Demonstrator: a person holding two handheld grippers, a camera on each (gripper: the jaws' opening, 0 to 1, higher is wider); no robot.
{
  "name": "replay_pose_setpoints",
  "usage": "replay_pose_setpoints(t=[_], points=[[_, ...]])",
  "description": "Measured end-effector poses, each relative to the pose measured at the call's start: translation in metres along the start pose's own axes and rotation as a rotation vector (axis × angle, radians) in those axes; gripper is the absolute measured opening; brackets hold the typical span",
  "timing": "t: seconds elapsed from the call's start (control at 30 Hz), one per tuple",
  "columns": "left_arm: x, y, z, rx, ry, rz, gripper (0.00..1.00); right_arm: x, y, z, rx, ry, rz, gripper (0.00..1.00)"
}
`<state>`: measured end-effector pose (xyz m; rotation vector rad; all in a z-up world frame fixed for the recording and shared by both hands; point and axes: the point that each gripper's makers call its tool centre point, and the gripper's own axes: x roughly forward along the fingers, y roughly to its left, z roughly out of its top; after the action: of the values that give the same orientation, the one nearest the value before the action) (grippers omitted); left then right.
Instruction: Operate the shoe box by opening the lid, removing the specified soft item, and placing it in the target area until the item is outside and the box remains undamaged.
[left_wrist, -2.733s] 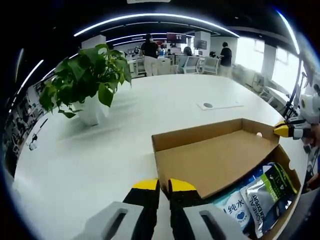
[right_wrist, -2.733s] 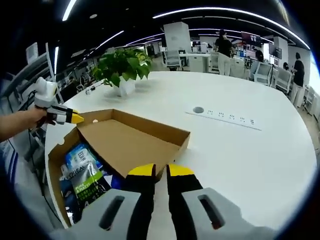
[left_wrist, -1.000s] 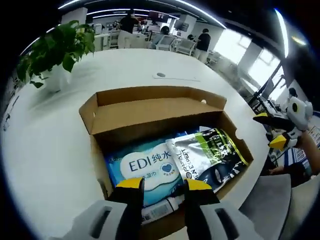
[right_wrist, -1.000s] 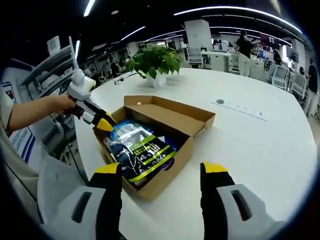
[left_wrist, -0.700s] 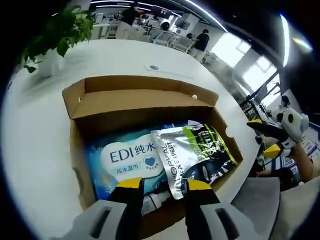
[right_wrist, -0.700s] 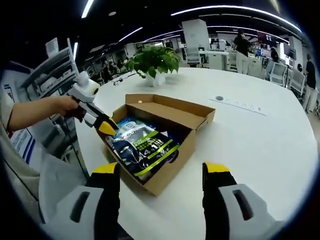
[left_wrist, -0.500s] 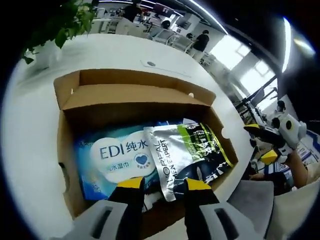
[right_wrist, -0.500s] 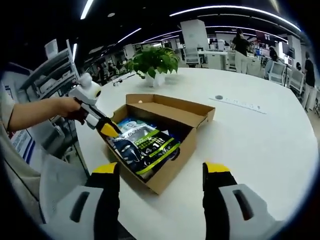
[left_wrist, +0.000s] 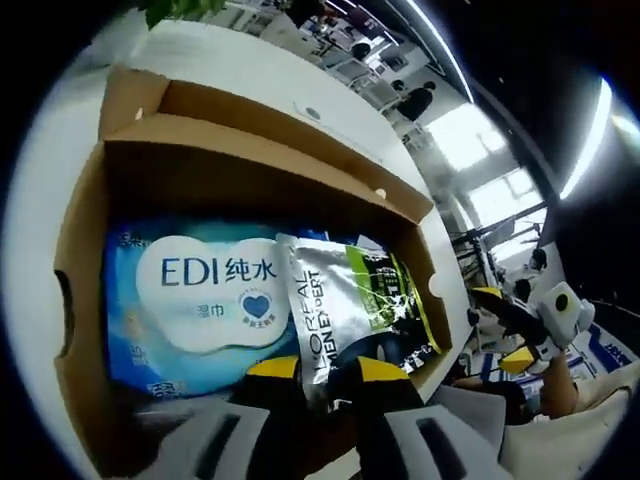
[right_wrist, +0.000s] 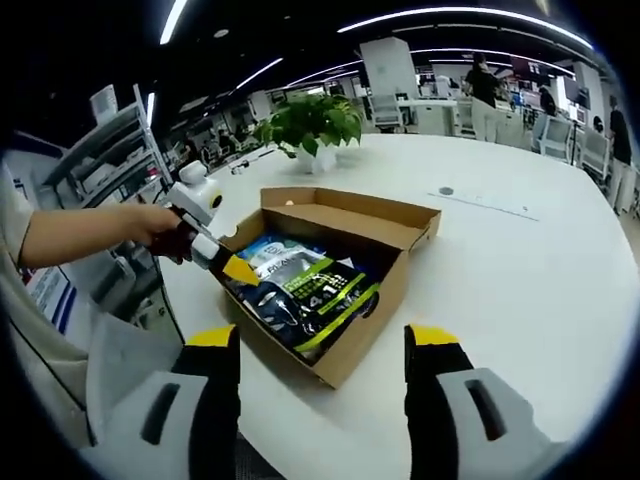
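While the shoe box (right_wrist: 345, 300) sits open at frame centre on the white desk (right_wrist: 520, 270), the left gripper (left_wrist: 325, 368) reaches inside, fingers narrowly apart astride the silver pouch (left_wrist: 350, 300) edge; grip cannot be confirmed. The right gripper (right_wrist: 325, 345) hovers at lower frame, fingers spread wide, empty.

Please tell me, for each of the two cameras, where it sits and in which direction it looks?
Left gripper view: rides the left tongs, looking down into the open brown cardboard shoe box at the blue wet-wipes pack and silver-green pouch.
Right gripper view: rides the right tongs, facing the box across the white table; the person's hand shows.
Shared: box, pouch, and each other's tongs.
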<state>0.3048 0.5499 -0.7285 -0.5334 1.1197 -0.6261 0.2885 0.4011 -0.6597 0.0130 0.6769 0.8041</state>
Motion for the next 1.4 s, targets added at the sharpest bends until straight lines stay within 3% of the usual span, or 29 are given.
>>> replay_pose_setpoints(t=[0.23, 0.87, 1.4], points=[[-0.002, -0.005, 0.006, 0.020, -0.043, -0.021, 0.00, 0.006, 0.005, -0.002, 0.005, 0.012, 0.013, 0.61], [-0.027, 0.003, 0.013, 0.066, -0.085, 0.015, 0.00, 0.031, 0.025, 0.008, 0.028, 0.030, 0.085, 0.55], [-0.048, 0.016, 0.018, 0.092, -0.123, 0.049, 0.00, 0.076, 0.038, -0.002, 0.037, 0.134, 0.127, 0.49]])
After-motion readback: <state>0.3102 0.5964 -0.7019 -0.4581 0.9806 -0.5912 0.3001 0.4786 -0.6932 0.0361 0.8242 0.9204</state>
